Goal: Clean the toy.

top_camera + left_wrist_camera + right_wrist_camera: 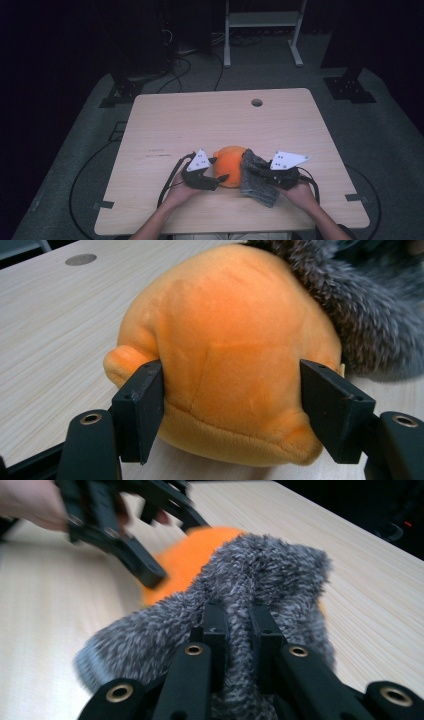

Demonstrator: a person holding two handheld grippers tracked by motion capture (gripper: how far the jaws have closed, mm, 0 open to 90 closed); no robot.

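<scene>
Orange plush toy (225, 365) near table's (200, 115) front edge, clamped at both sides by left gripper (230, 405). Right gripper (239, 625) pinched tight on grey fuzzy sock (270, 575), draped against the toy's right side.

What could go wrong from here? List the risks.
1. The left tongs squeeze only the soft base of the orange plush toy; it may squirm out.
2. The right tongs pinch just a fold of the fuzzy grey sock, which could slip free when pulled.
3. The work sits near the table front edge.
</scene>
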